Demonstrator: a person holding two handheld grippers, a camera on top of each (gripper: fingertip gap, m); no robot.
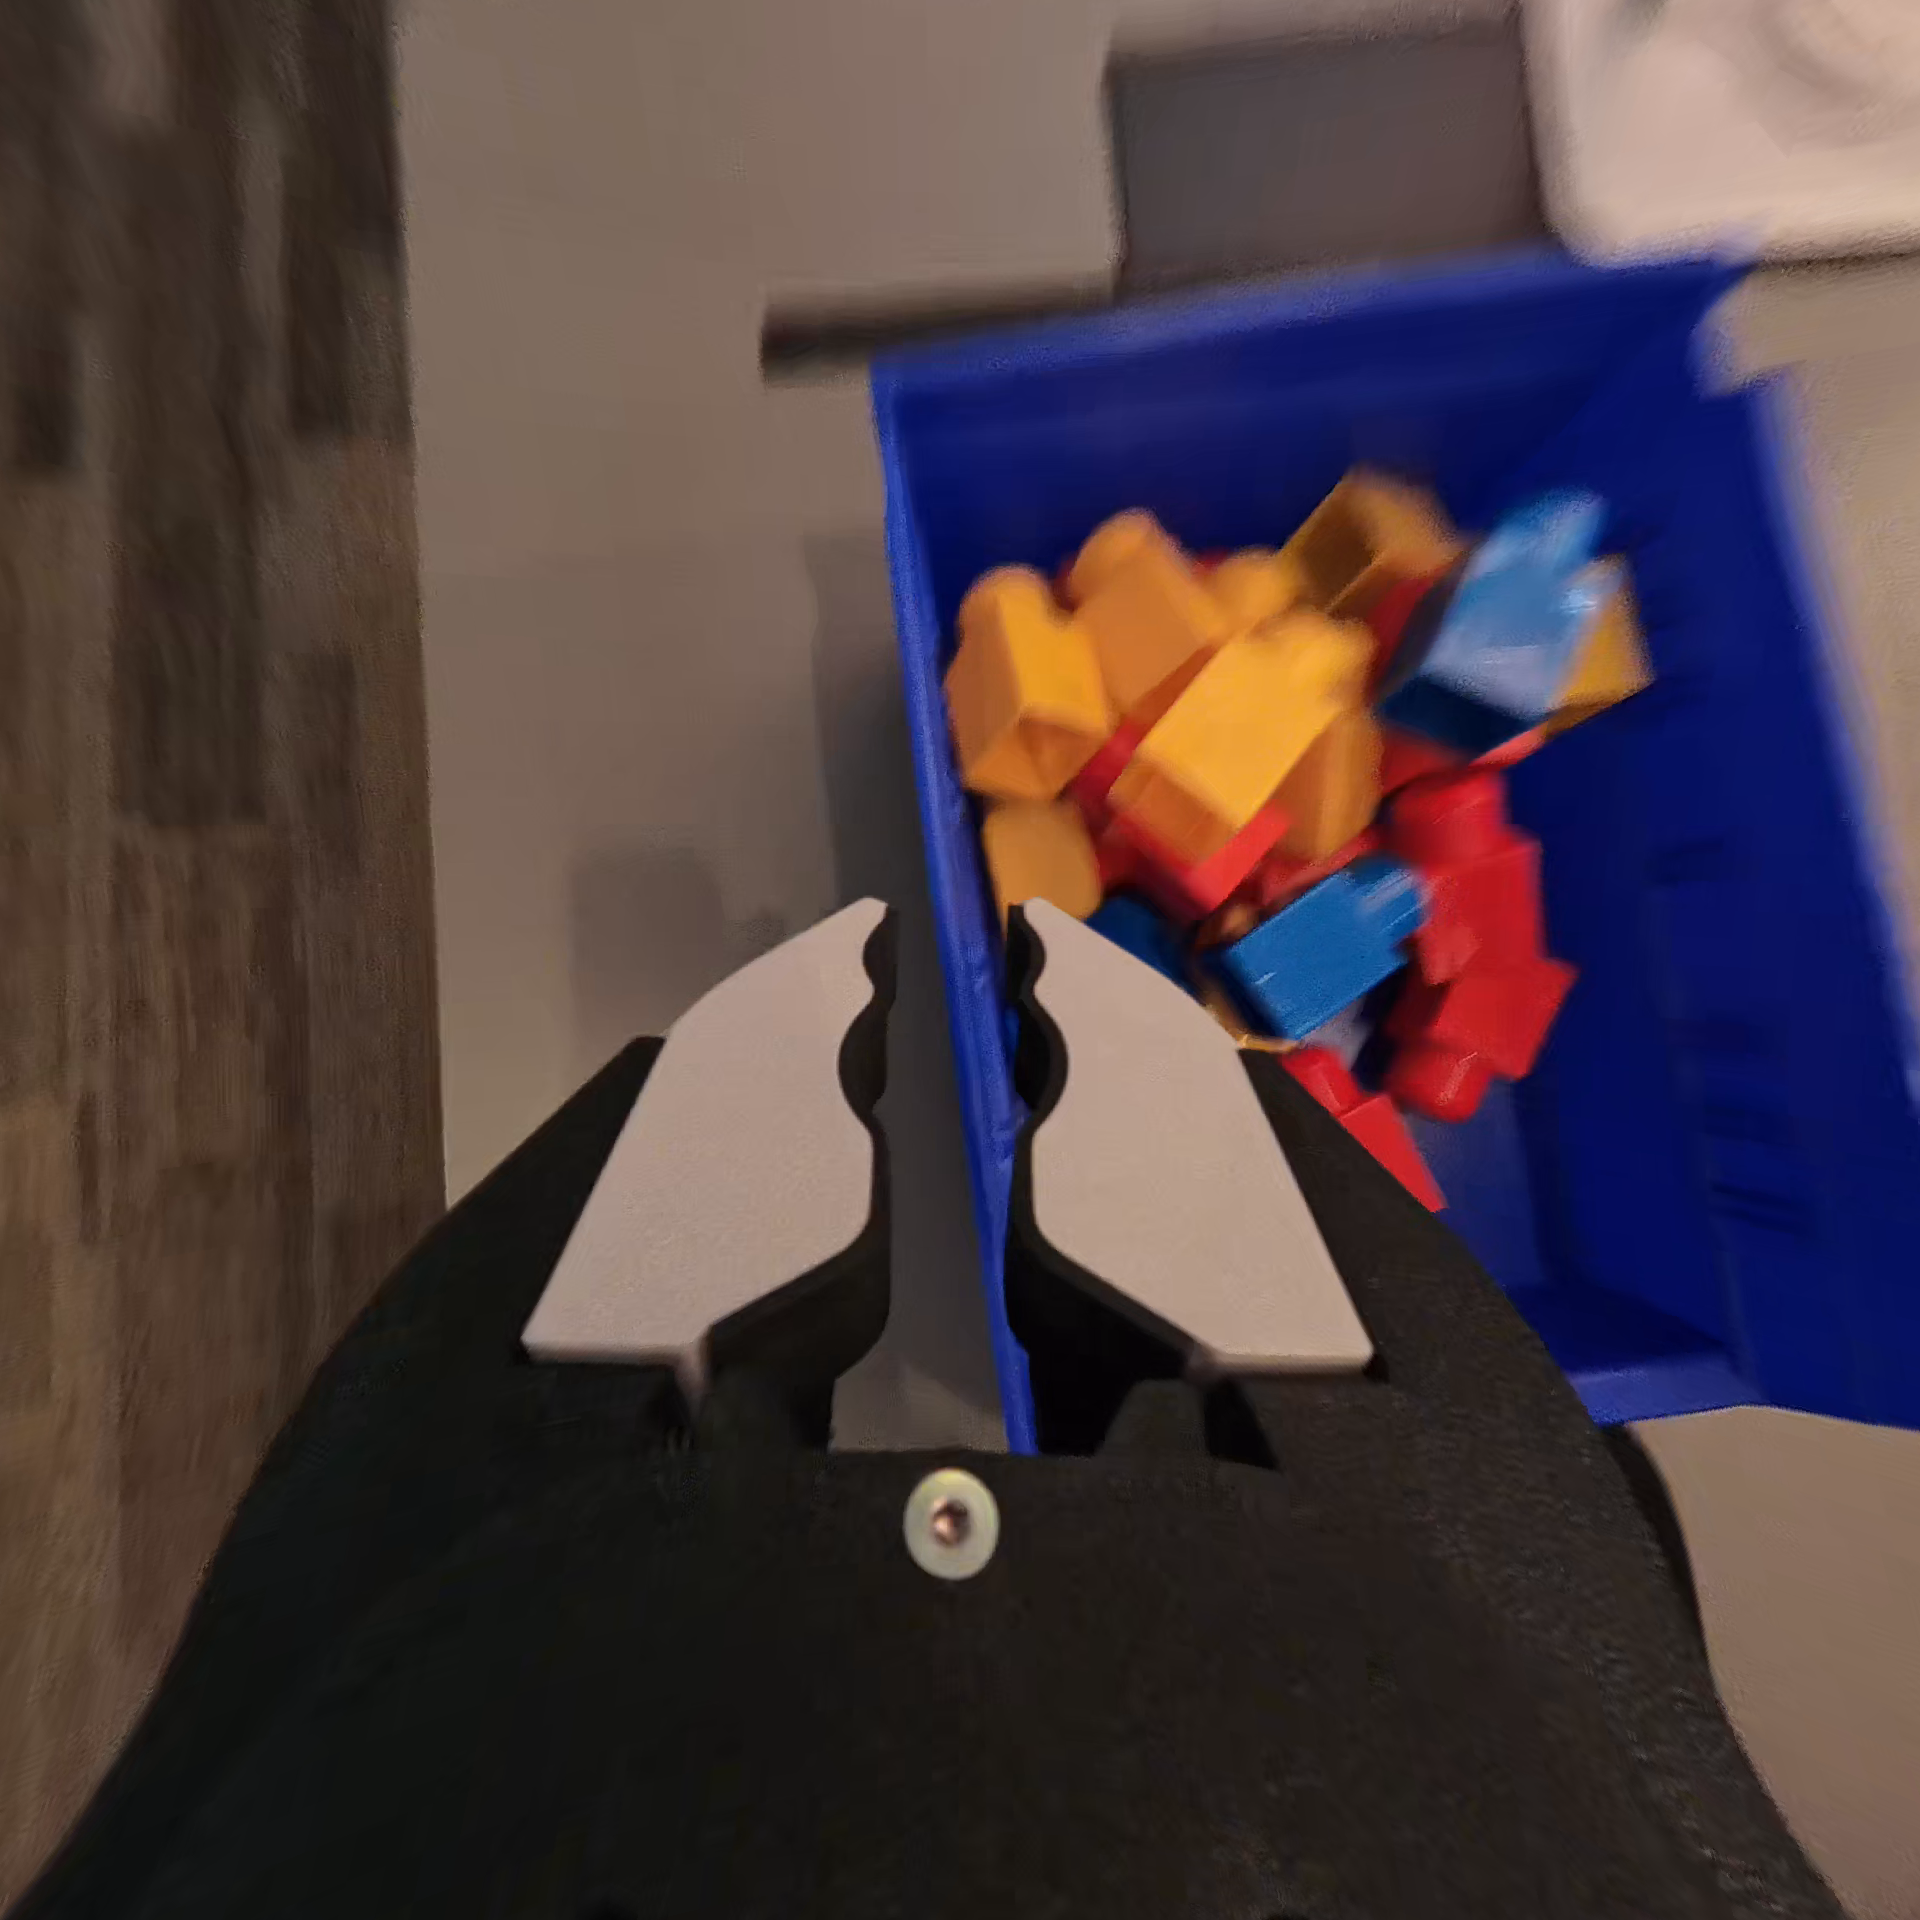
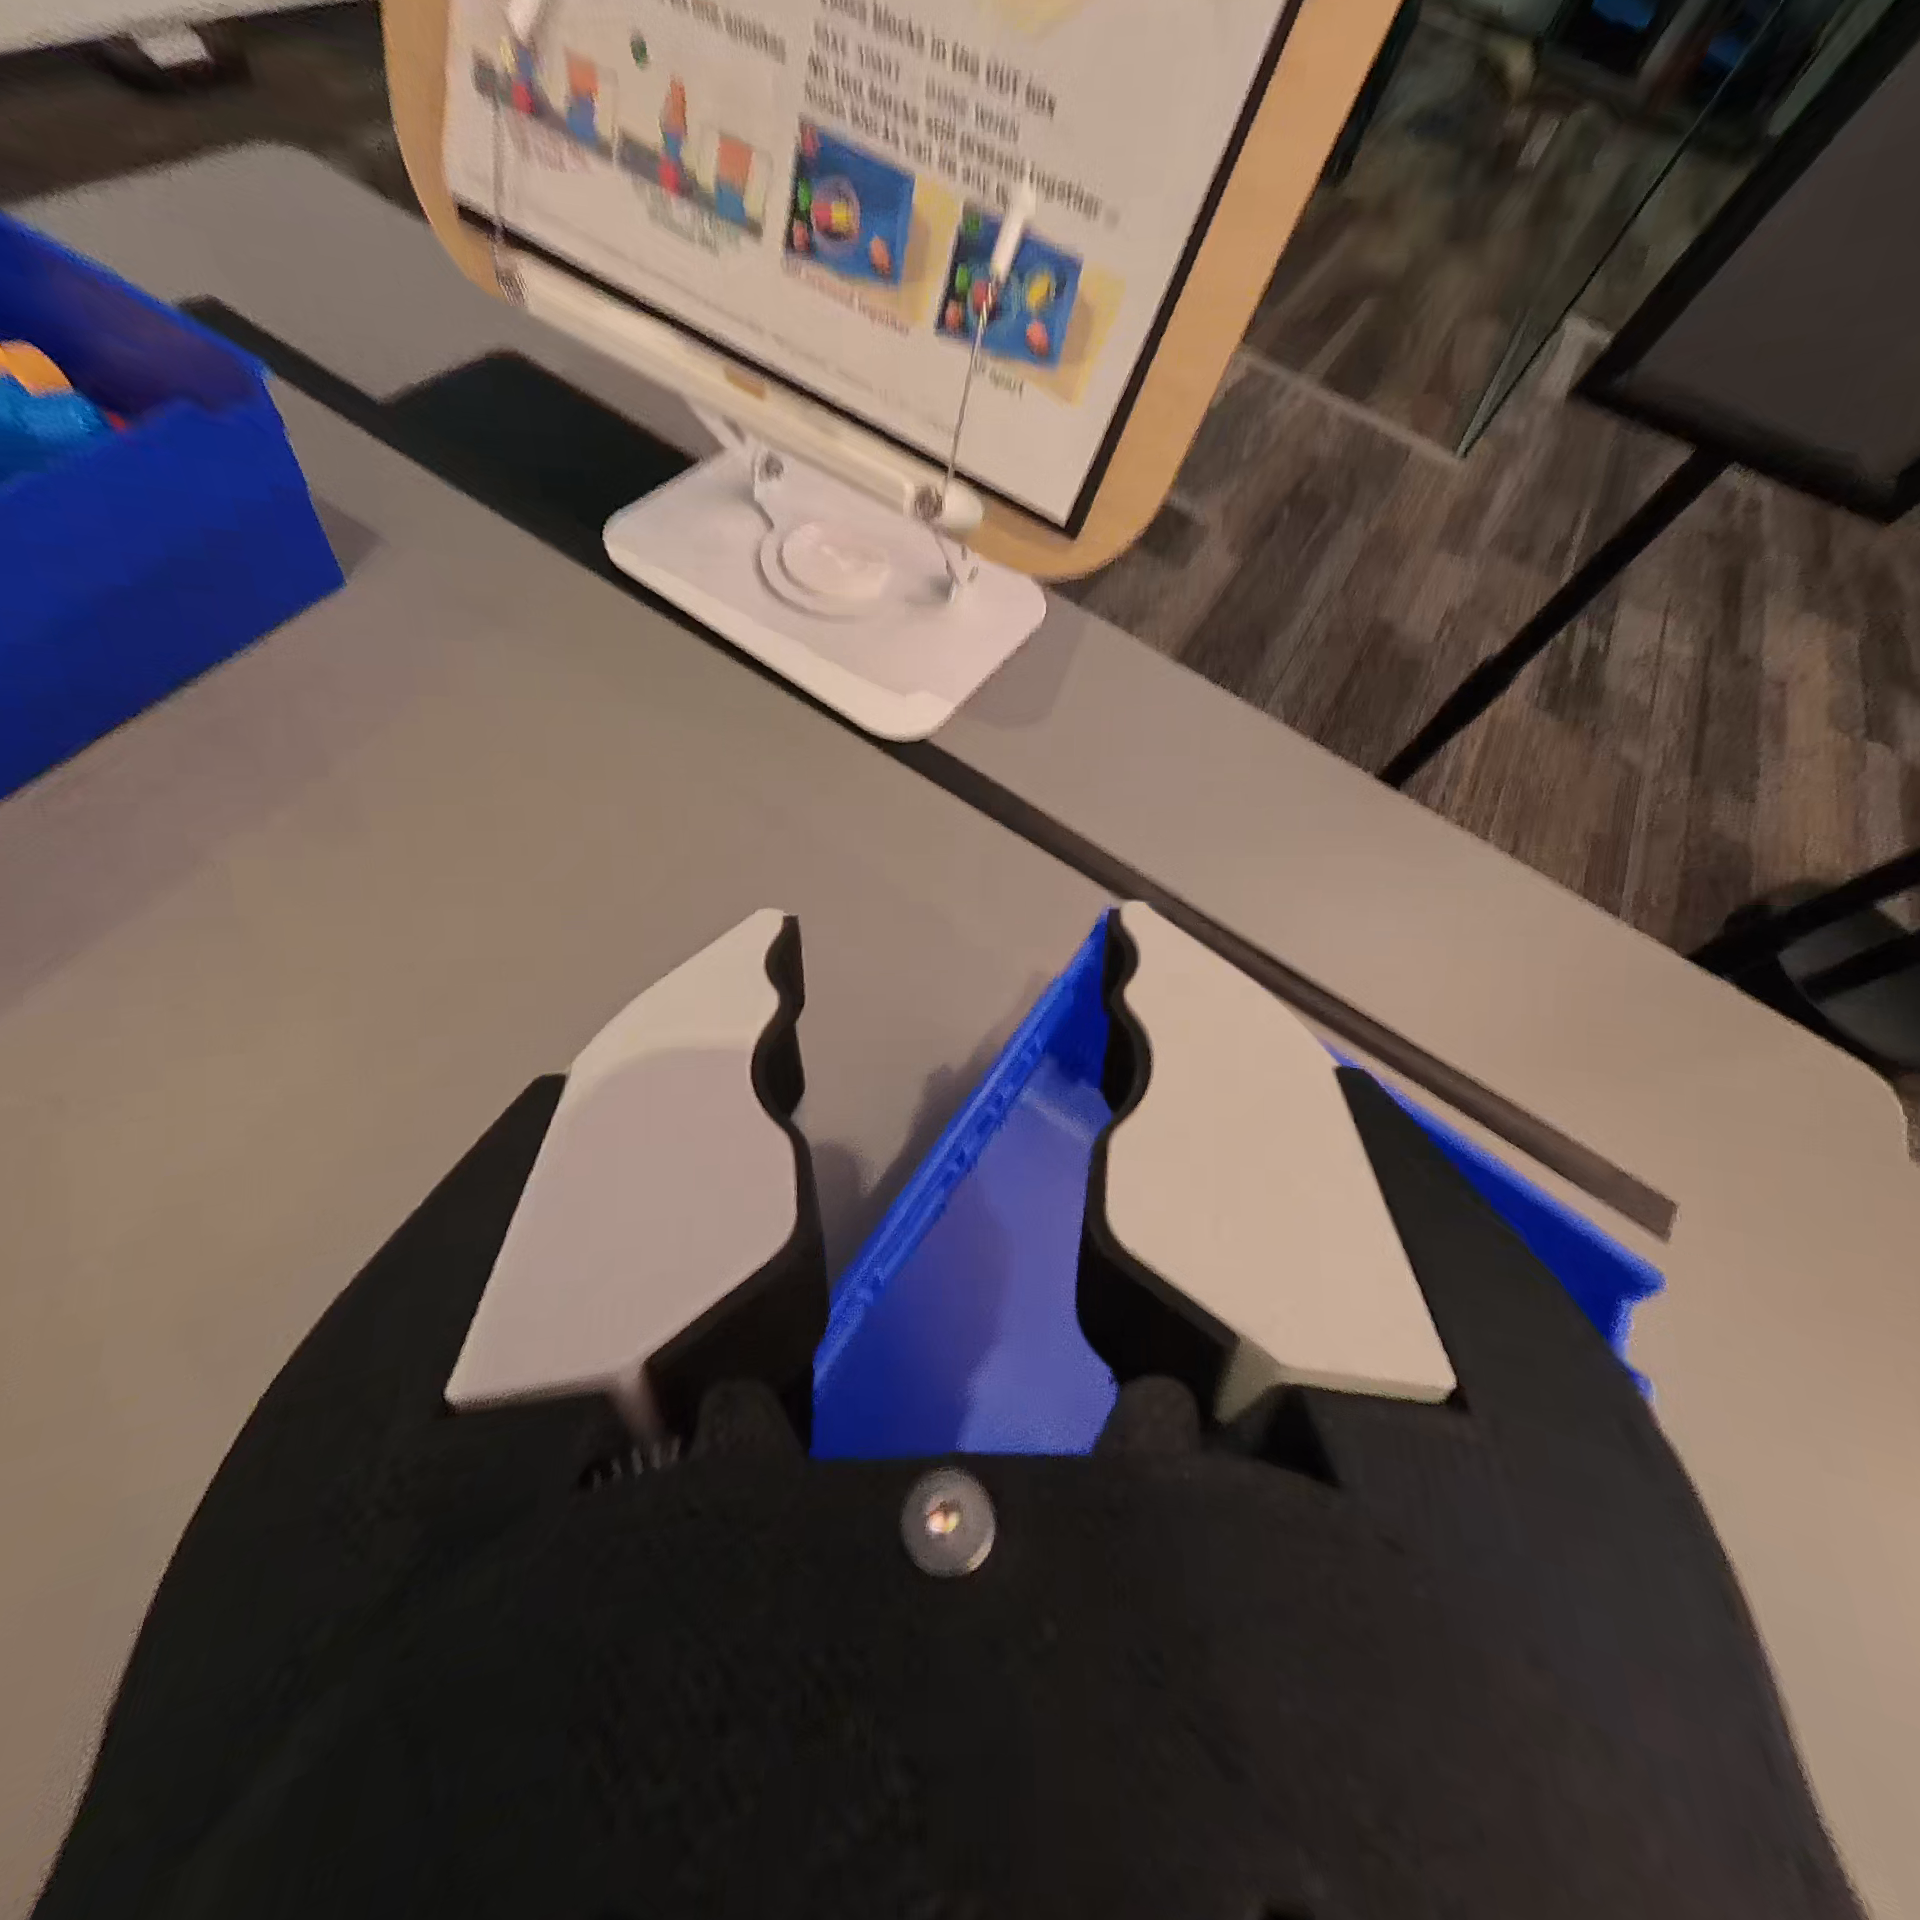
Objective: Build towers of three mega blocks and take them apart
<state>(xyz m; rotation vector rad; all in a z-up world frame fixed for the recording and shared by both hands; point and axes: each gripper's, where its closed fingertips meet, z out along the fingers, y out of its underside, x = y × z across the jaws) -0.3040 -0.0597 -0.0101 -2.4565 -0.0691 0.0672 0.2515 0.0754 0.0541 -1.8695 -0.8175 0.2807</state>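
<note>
My left claw (image 1: 948, 914) points forward and down over the grey bench (image 1: 623, 623); its two fingers stand a little apart, straddling the near wall of a blue bin (image 1: 1195, 416); one finger is outside, the other inside against the wall; whether both pads press on it I cannot tell. That bin holds the mega blocks (image 1: 1247, 748), a loose heap of yellow, red and blue pieces. My right claw (image 2: 951, 920) is released, fingers wide apart, angled down over the rim of a second blue bin (image 2: 966, 1299); the part of its floor that shows is bare. Beyond stands a tablet on a white stand (image 2: 831, 582); the first bin shows at far left.
</note>
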